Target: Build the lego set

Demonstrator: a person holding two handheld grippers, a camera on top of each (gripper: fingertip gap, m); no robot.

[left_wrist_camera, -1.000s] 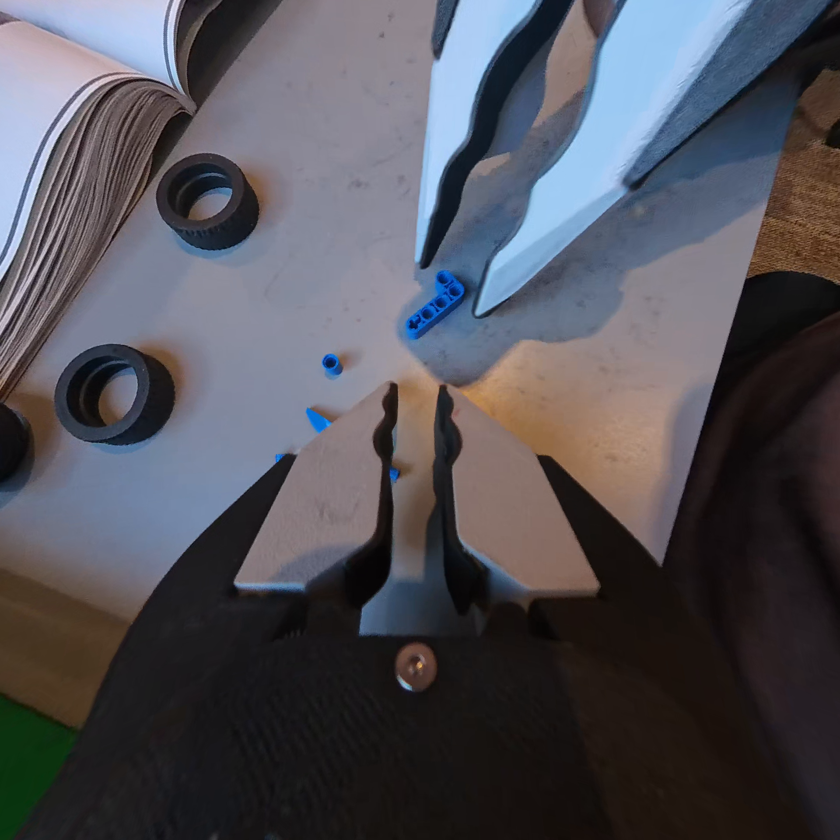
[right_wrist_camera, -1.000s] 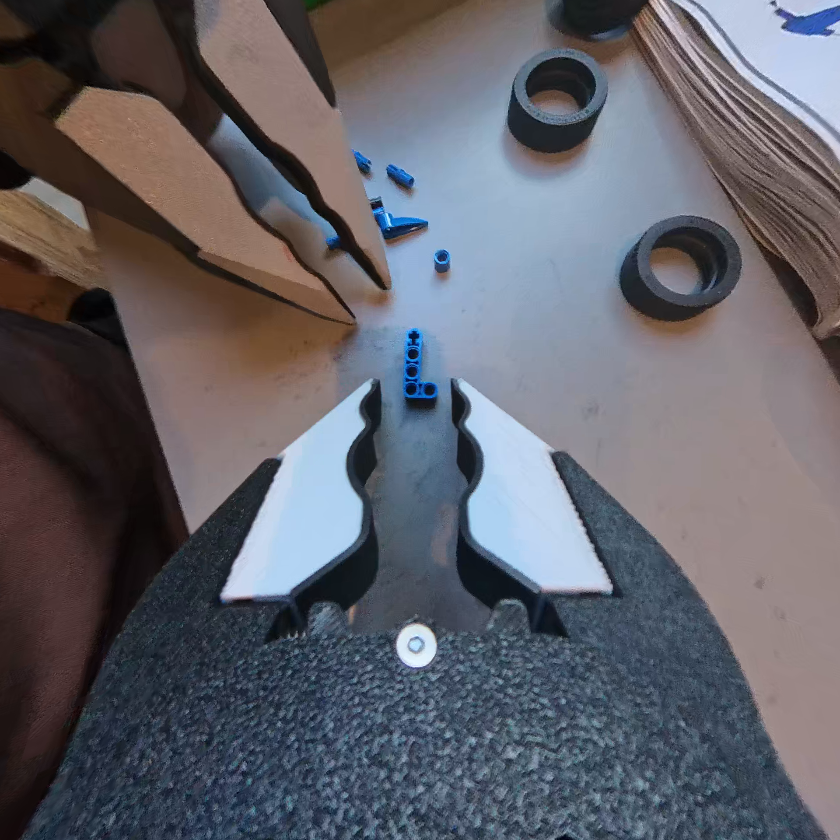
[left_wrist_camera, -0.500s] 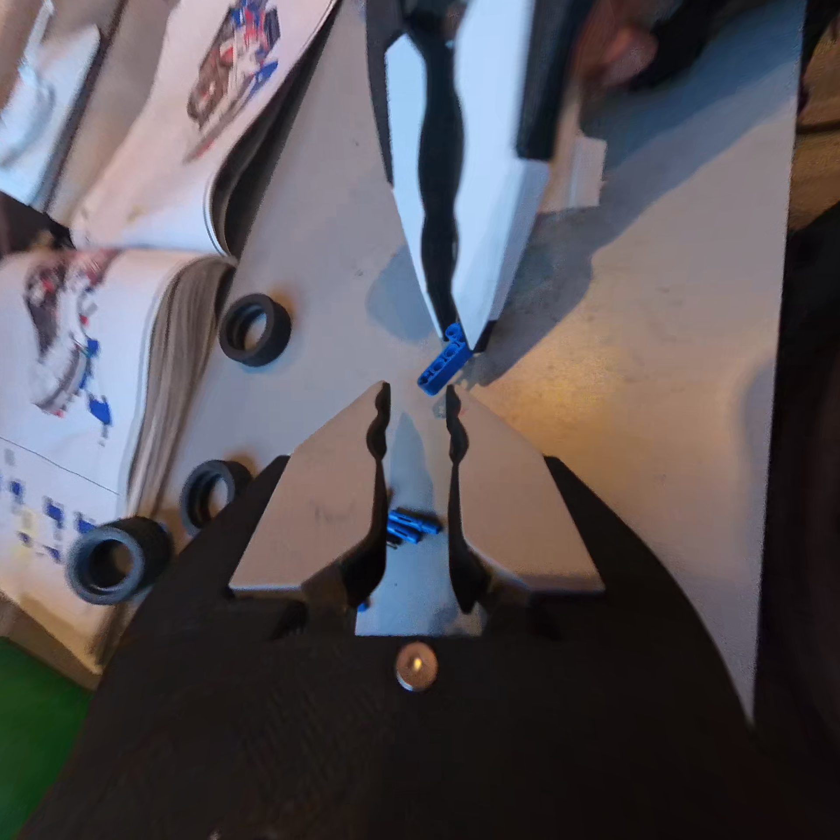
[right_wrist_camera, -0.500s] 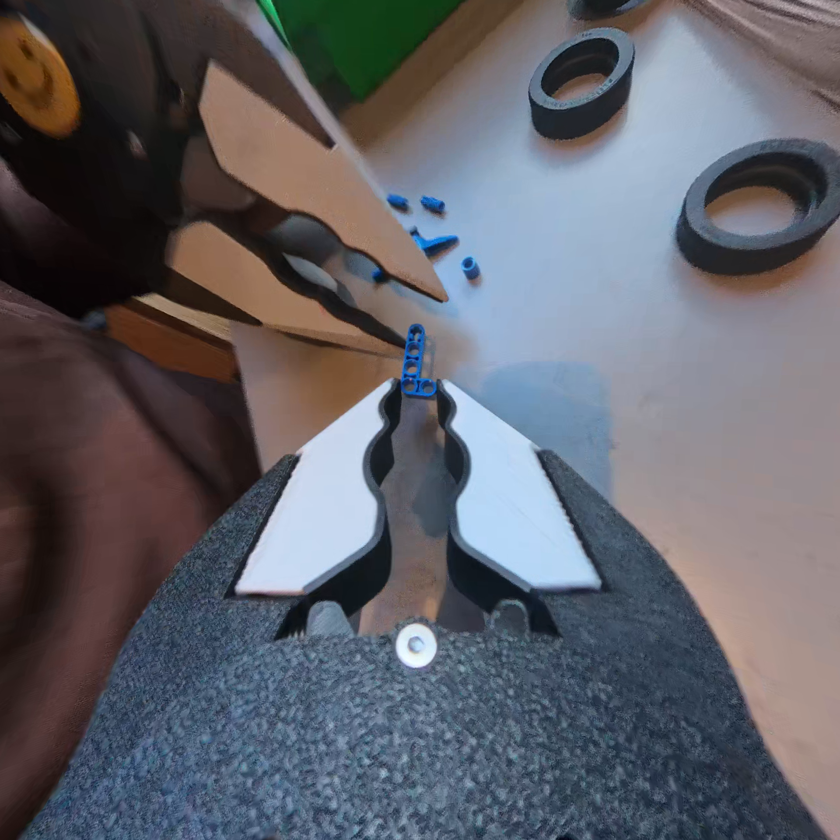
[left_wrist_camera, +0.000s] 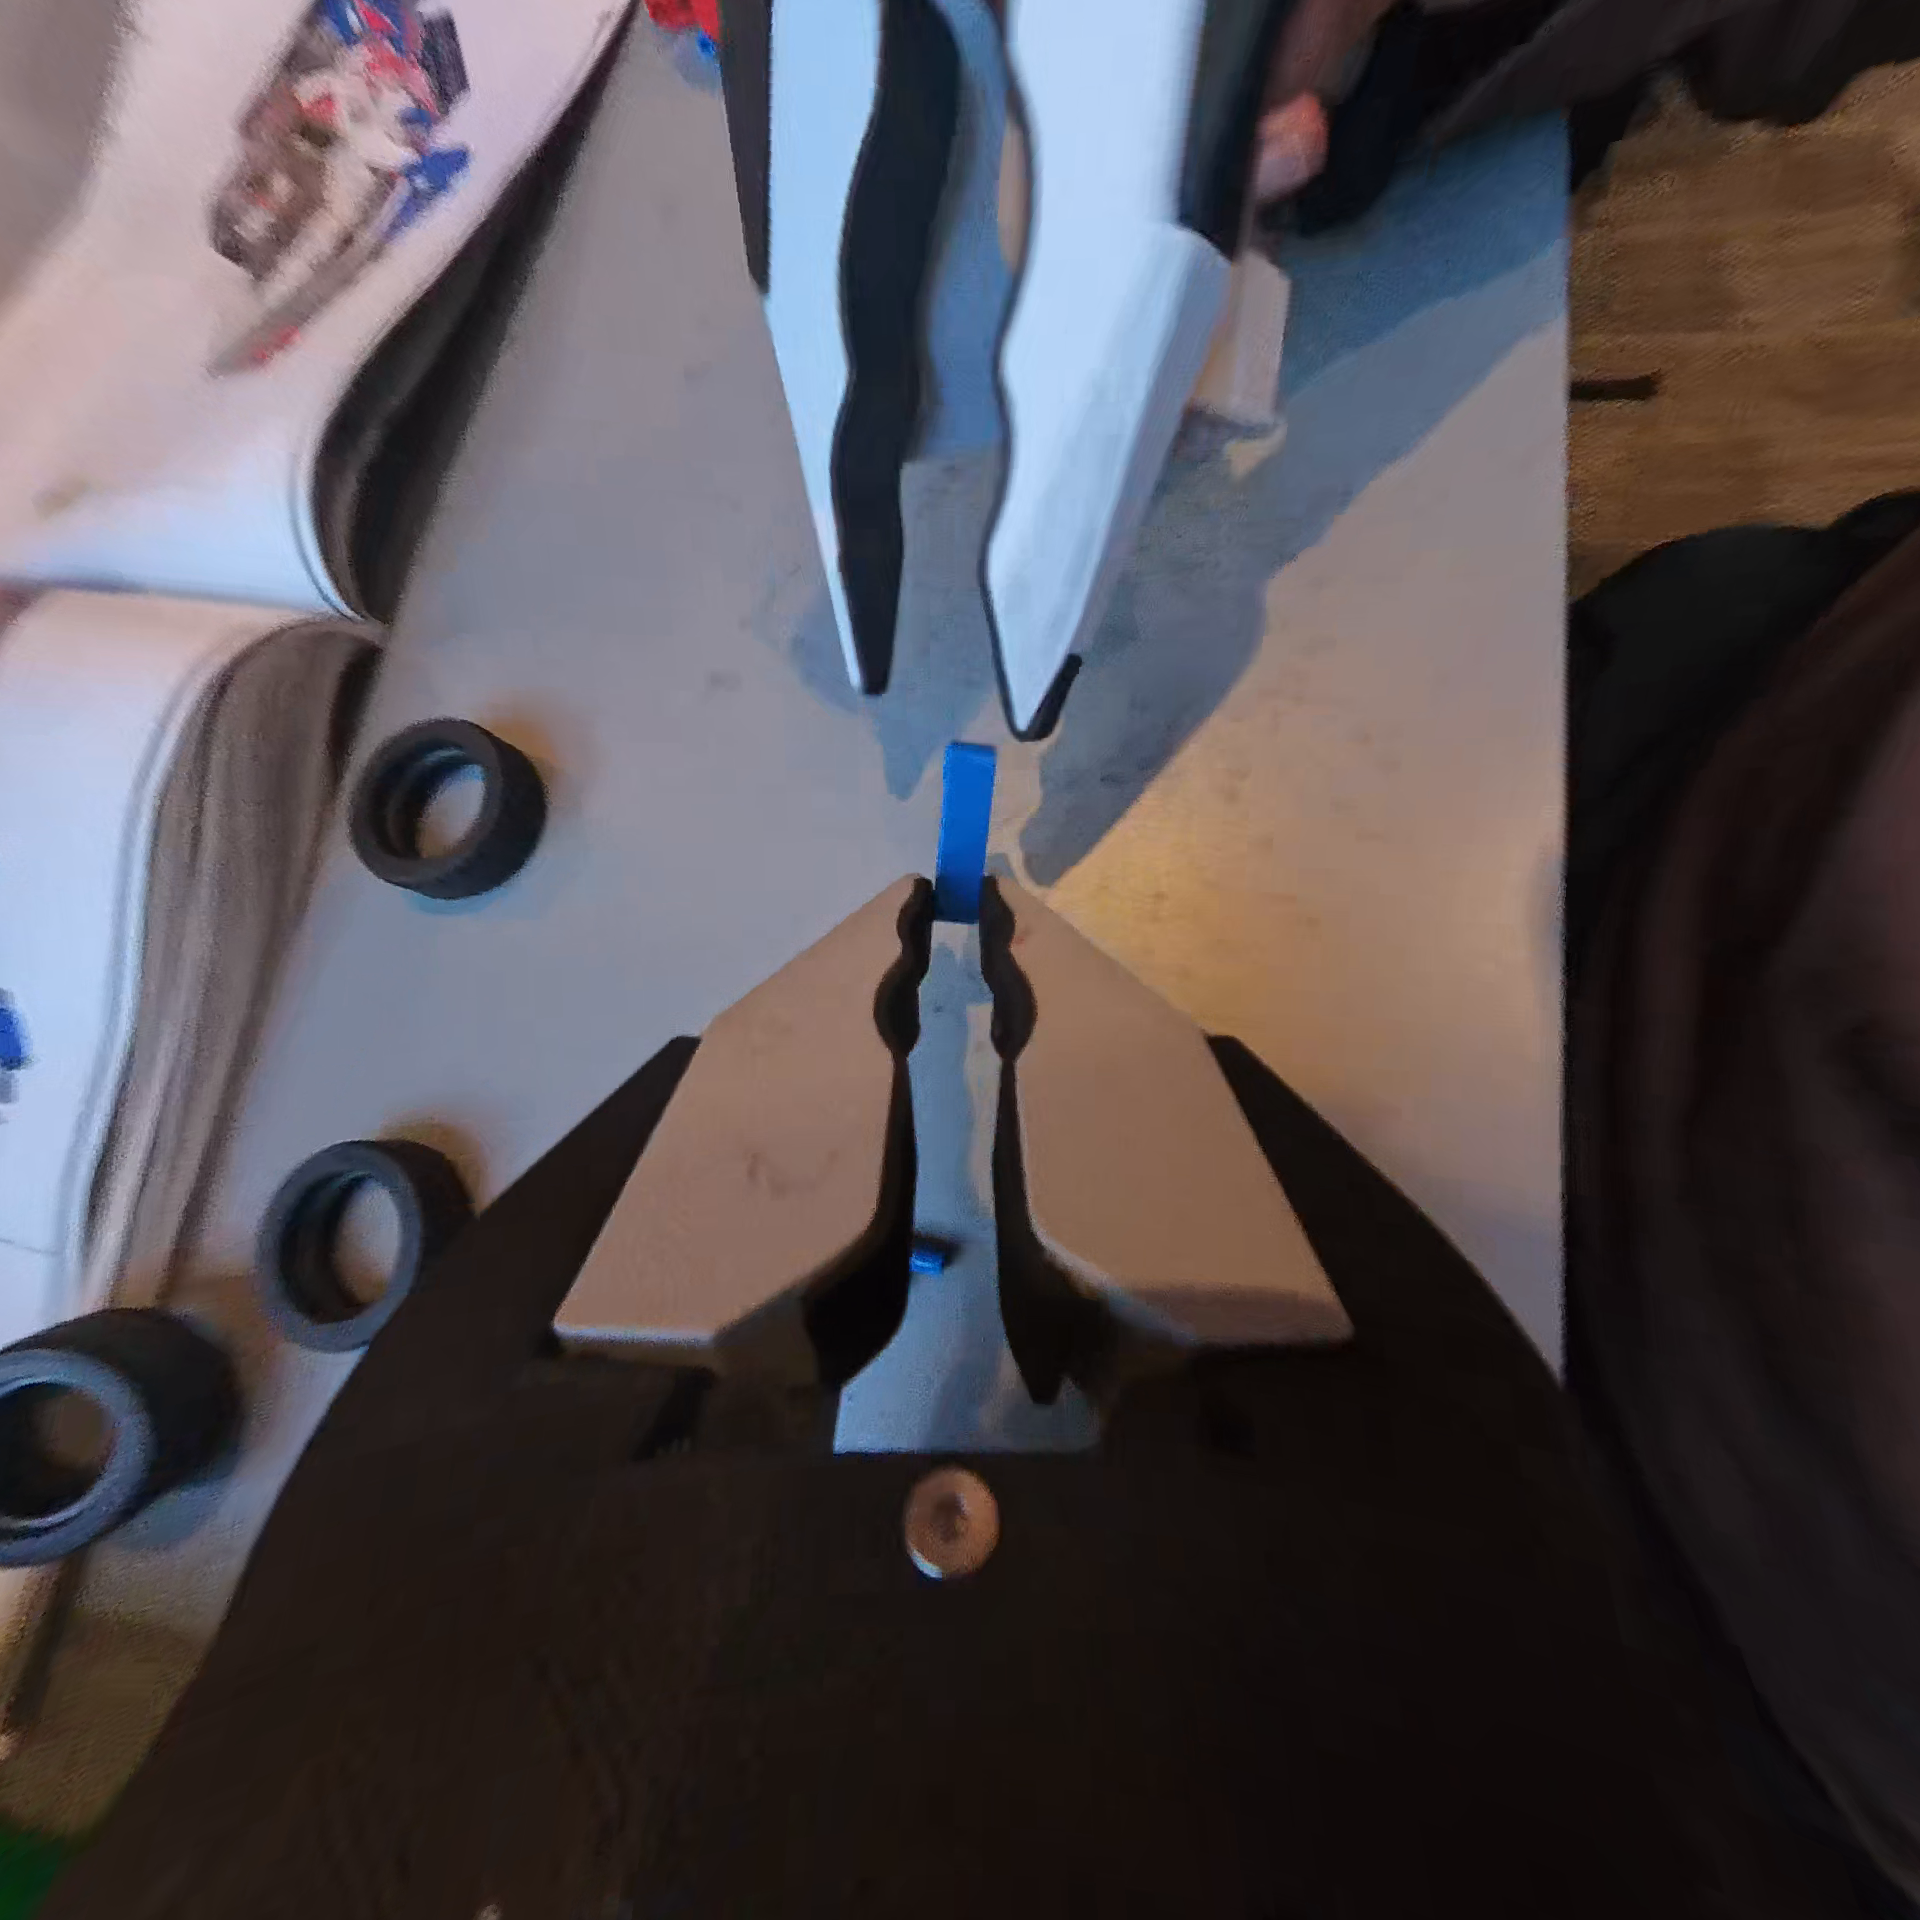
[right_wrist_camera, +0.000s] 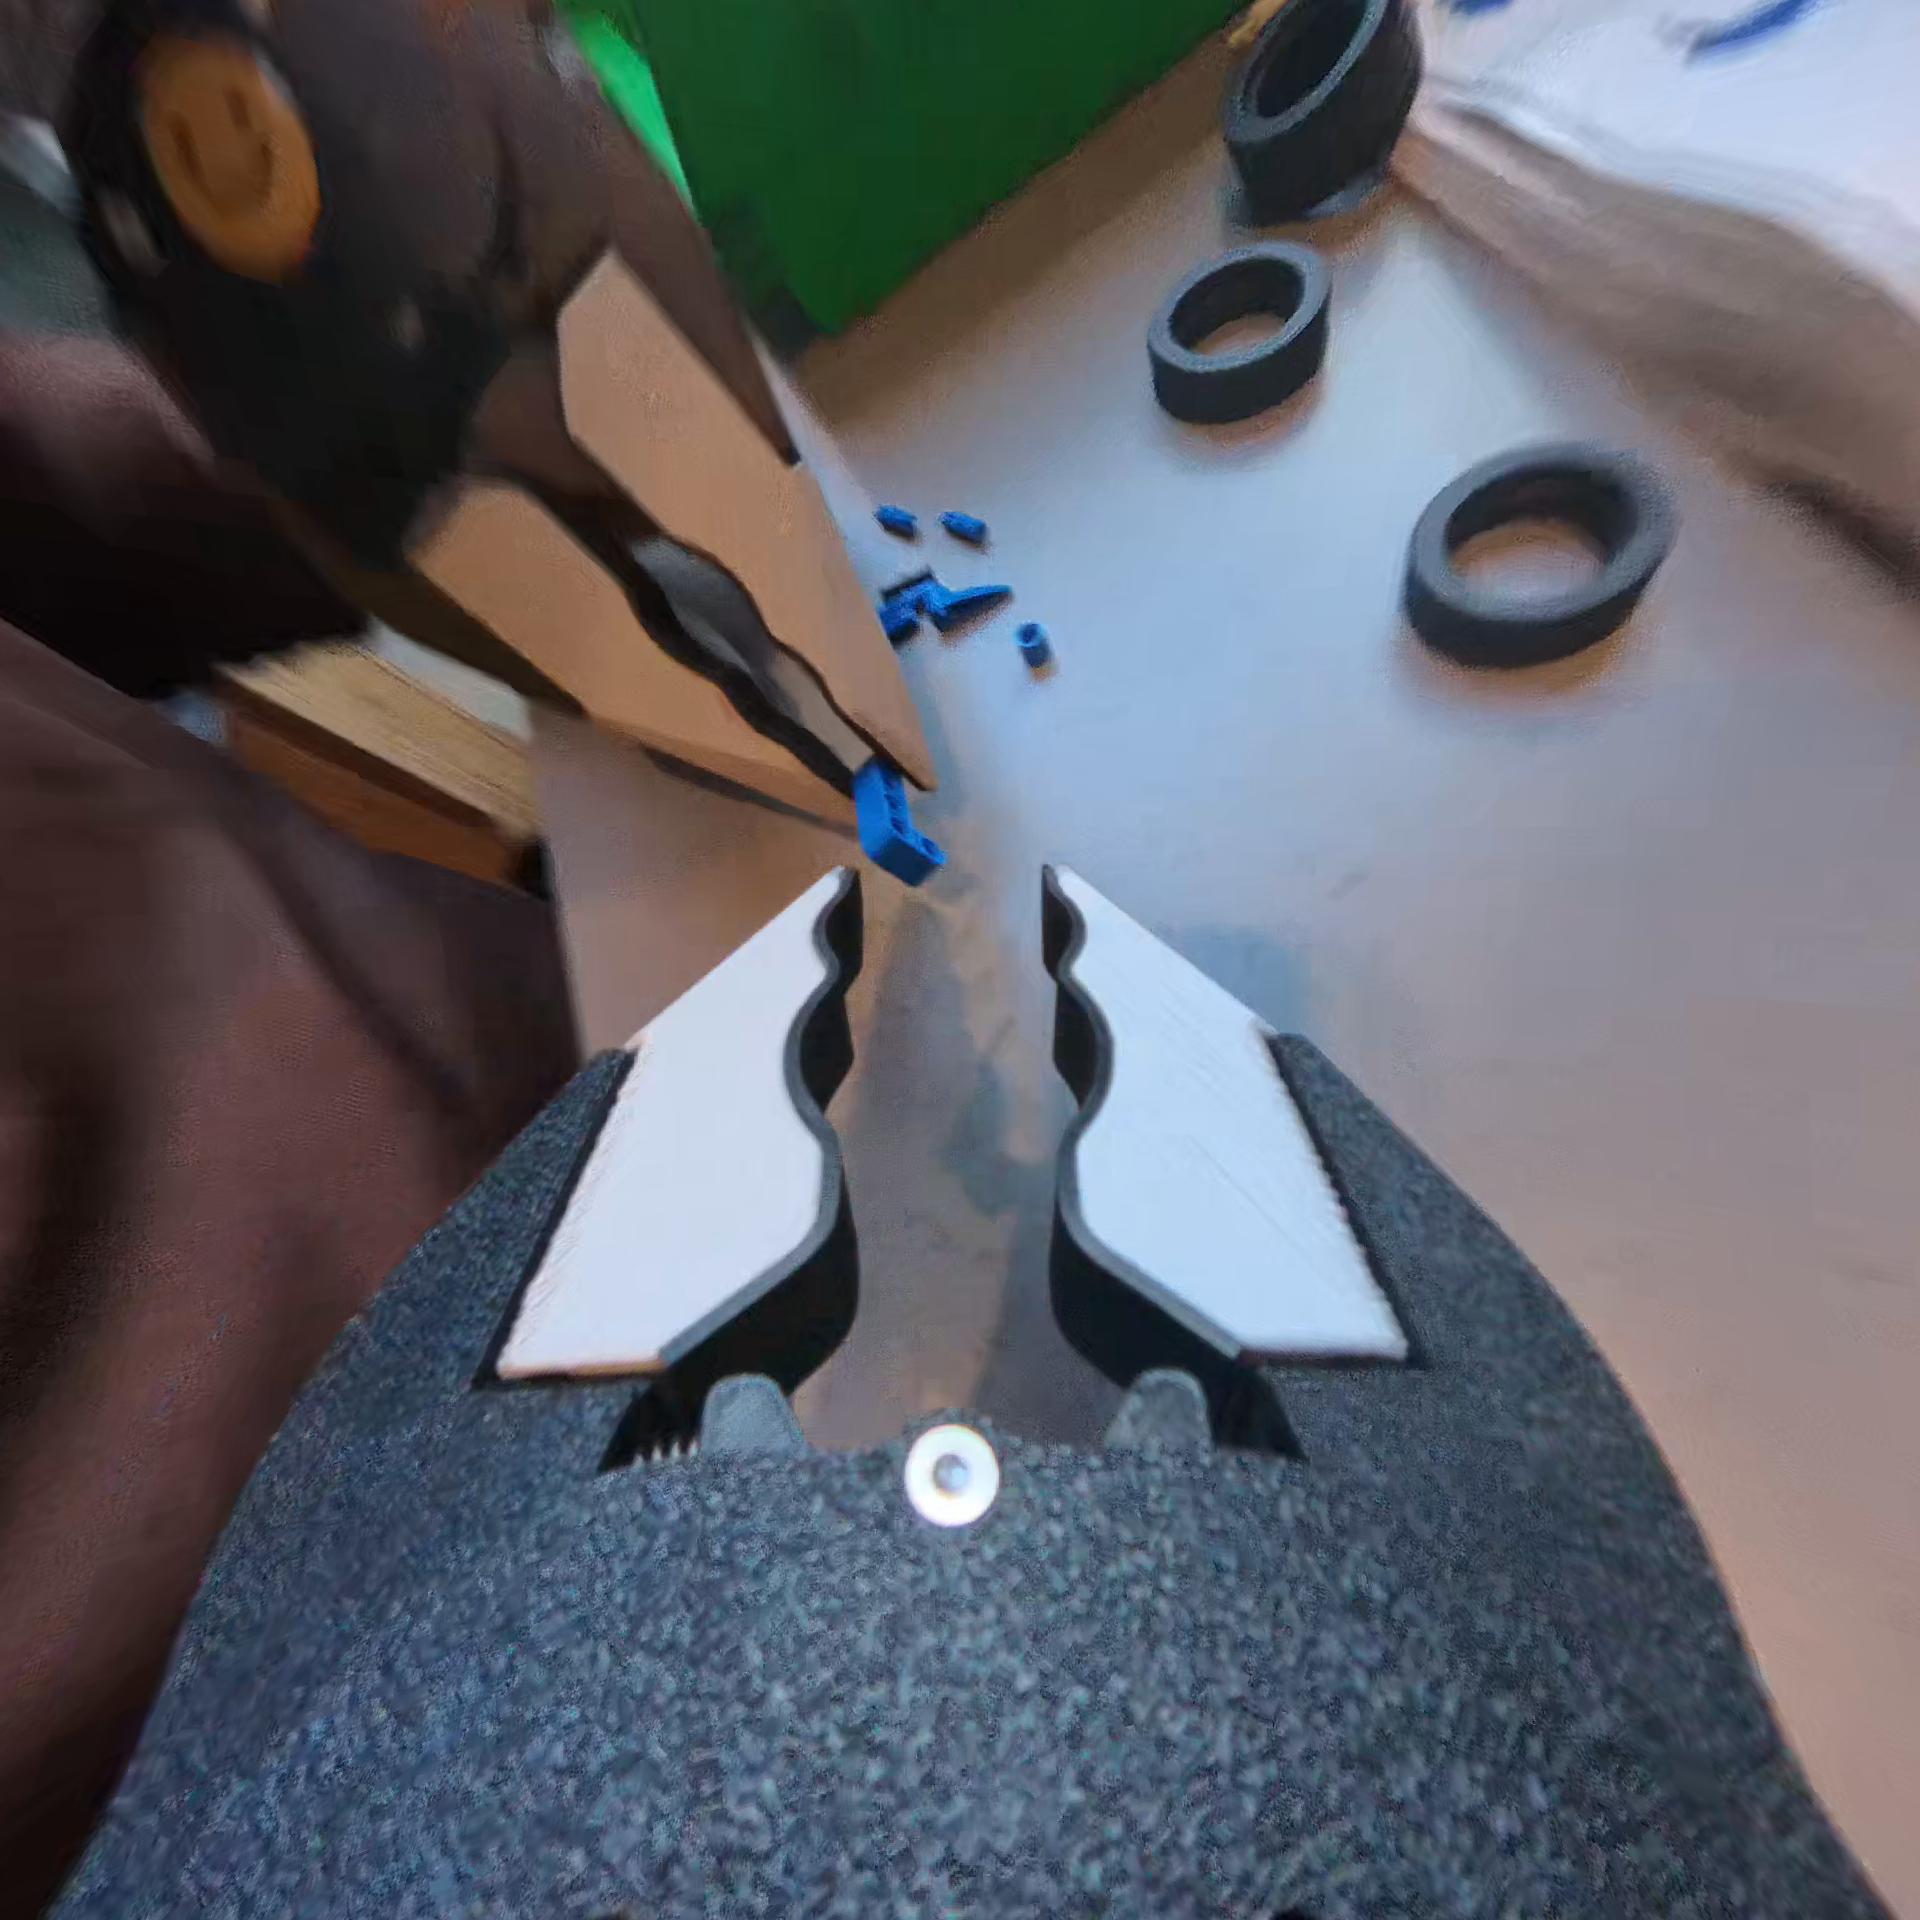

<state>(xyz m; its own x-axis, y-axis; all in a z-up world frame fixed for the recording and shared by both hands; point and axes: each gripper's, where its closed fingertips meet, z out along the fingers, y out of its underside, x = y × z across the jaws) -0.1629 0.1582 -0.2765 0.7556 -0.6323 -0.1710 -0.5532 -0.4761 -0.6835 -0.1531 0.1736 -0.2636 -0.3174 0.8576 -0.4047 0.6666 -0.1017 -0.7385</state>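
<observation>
Now the small blue L-shaped lego beam [left_wrist_camera: 962, 831] has changed hands: half a second ago the right gripper [right_wrist_camera: 951, 883] pinched it, and now the left gripper [left_wrist_camera: 954, 891] clamps its lower end at the fingertips, holding it clear of the grey tabletop [left_wrist_camera: 1299, 935]. The right gripper's jaws stand apart and empty just beyond the beam's free end. That likely frees the right gripper to fetch one of the loose blue pins [right_wrist_camera: 961, 527] for the beam.

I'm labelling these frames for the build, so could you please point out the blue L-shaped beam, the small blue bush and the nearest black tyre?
blue L-shaped beam [right_wrist_camera: 894, 826]: right wrist view, its holed face.
small blue bush [right_wrist_camera: 1032, 644]: right wrist view, its side.
nearest black tyre [right_wrist_camera: 1455, 603]: right wrist view, its left rim.
</observation>
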